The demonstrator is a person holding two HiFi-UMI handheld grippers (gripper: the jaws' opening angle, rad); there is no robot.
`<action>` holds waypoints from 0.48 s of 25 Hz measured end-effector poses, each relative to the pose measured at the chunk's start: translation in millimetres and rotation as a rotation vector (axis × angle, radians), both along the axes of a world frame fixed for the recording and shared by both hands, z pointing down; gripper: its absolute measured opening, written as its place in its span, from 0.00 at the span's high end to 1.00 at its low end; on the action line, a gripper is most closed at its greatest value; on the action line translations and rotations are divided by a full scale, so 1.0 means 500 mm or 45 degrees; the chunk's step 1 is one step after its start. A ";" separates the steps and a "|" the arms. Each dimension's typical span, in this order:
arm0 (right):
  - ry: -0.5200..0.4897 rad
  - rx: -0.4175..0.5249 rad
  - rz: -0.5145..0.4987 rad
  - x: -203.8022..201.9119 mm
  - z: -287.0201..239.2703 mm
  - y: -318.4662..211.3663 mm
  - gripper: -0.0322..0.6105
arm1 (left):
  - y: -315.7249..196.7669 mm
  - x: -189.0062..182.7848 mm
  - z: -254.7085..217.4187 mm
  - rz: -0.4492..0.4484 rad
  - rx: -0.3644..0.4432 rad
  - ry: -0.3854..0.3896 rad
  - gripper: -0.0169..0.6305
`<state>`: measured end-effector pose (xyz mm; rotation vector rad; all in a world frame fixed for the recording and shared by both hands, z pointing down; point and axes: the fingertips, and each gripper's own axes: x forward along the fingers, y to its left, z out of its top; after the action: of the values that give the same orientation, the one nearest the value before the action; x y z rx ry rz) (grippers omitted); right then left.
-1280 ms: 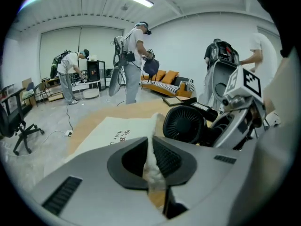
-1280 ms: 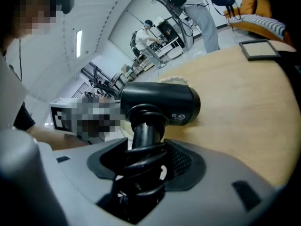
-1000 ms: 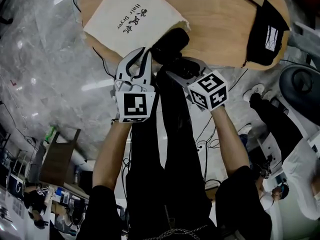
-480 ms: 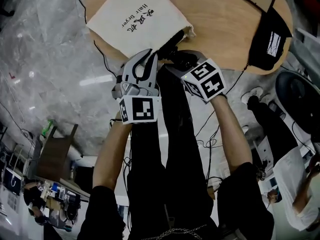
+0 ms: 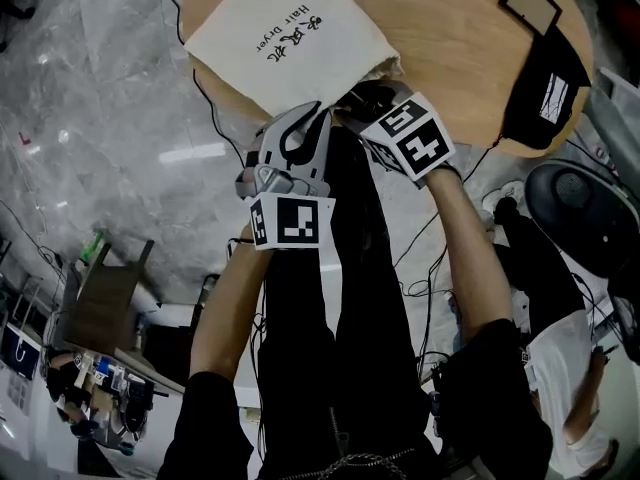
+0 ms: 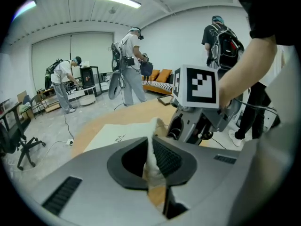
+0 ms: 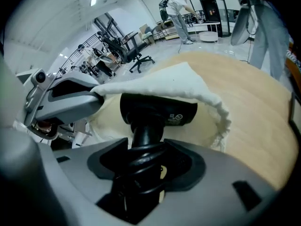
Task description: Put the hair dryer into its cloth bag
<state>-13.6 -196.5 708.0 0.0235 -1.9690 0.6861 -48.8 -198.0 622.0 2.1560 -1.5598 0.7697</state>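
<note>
Head view: a flat, off-white cloth bag (image 5: 290,38) with dark print lies on a round table (image 5: 450,28) of pale, grained wood. The left gripper (image 5: 318,116) has its jaw tips at the bag's open edge. The right gripper (image 5: 358,106) points in just beside them, at the same mouth.

Left gripper view: the grey jaws are closed on a thin fold of the bag's woven rim, which stands crumpled between the ribbed black pads. Past the tips the bag's body spreads flat on the wood. The right gripper sits just beyond the jaws, to their right.

Right gripper view: the jaws clamp the handle of the hair dryer (image 7: 150,109), which is matte black with its cord wound round it in glossy coils. The stubby cylindrical barrel lies crosswise just ahead of the tips, inside the bag's mouth. The gathered, frayed rim arches over the barrel, and the left gripper holds that rim up to the left of the jaws.
</note>
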 end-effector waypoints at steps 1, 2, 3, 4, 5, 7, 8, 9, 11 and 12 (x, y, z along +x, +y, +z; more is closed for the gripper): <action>0.001 0.002 -0.011 -0.002 0.003 -0.004 0.57 | 0.000 0.001 0.002 -0.006 -0.004 0.001 0.91; 0.001 0.003 -0.022 -0.004 0.006 -0.008 0.57 | 0.000 0.002 0.004 -0.008 -0.007 -0.003 0.91; 0.002 0.002 -0.033 -0.005 0.009 -0.011 0.57 | 0.001 0.004 0.008 -0.007 -0.011 -0.010 0.91; 0.003 -0.002 -0.042 -0.006 0.011 -0.014 0.57 | 0.003 0.007 0.013 -0.003 -0.018 -0.012 0.91; 0.005 -0.013 -0.046 -0.007 0.014 -0.016 0.57 | 0.005 0.009 0.019 0.000 -0.026 -0.009 0.91; 0.006 -0.061 -0.040 -0.008 0.014 -0.018 0.57 | 0.011 0.011 0.028 0.000 -0.043 -0.002 0.91; 0.002 -0.095 -0.030 -0.007 0.011 -0.020 0.57 | 0.012 0.011 0.030 -0.001 -0.047 -0.003 0.91; -0.003 -0.121 -0.016 -0.007 0.008 -0.023 0.57 | 0.013 0.011 0.030 -0.002 -0.047 0.000 0.91; -0.004 -0.124 0.015 -0.009 0.006 -0.031 0.57 | 0.010 0.010 0.027 -0.009 -0.037 0.022 0.91; -0.001 -0.109 0.025 -0.013 0.009 -0.035 0.57 | 0.008 0.010 0.026 -0.015 -0.034 0.033 0.91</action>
<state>-20.1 -213.8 712.4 -0.0094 -1.9402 0.7831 -43.6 -194.0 634.8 2.1279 -1.5395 0.7515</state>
